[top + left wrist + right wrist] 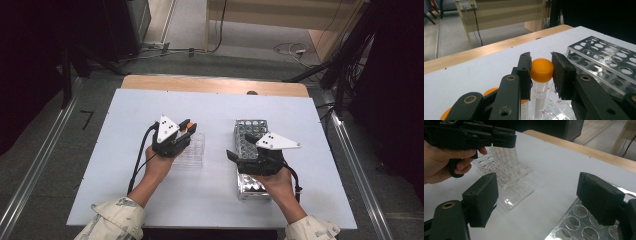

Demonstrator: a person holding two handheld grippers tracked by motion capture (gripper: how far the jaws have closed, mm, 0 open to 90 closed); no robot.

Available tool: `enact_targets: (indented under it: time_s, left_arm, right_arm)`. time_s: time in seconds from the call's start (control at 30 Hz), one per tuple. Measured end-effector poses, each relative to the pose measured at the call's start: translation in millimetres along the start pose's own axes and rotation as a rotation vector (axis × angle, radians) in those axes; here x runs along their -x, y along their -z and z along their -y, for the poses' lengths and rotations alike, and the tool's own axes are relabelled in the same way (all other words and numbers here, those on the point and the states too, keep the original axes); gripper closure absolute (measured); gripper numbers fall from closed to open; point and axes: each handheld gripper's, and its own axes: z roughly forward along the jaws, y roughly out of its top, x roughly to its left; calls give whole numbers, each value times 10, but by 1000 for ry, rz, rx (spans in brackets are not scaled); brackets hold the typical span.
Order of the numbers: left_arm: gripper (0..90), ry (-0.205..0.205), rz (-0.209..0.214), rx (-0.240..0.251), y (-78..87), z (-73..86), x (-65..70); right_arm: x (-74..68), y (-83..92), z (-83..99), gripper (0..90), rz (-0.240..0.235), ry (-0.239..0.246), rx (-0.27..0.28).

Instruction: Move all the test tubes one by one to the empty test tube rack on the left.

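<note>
An orange-capped clear tube (541,70) stands upright over the clear plastic rack (560,106), and my left gripper (541,72) is shut on its cap. From above, the left gripper (187,129) sits over the clear rack (194,152) at the table's middle. Other orange caps (489,93) show low behind the left jaw. My right gripper (536,195) is open with nothing between its pads, above the near corner of the metal rack (576,223). From above, the right gripper (240,150) hangs over the metal rack (248,131).
The white board (125,165) covers the table, with a wooden edge (215,84) at the far side. The person's hand (441,165) on the left gripper (486,137) is close across from the right gripper. Cables and dark stands surround the table.
</note>
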Motion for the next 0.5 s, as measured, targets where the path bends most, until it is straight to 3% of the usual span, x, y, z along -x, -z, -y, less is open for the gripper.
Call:
enact_targets:
  time_s: [0.2, 0.3, 0.5]
  left_arm:
    - [688, -21, -10, -4, 0, -1, 15]
    - [636, -18, -3, -2, -1, -1, 13]
    - [614, -13, 3, -3, -1, -1, 17]
  right_arm:
    - [0, 3, -1, 165, -1, -2, 1]
    - [-1, 1, -2, 165, -1, -2, 1]
    - [-2, -2, 0, 166, -1, -4, -3]
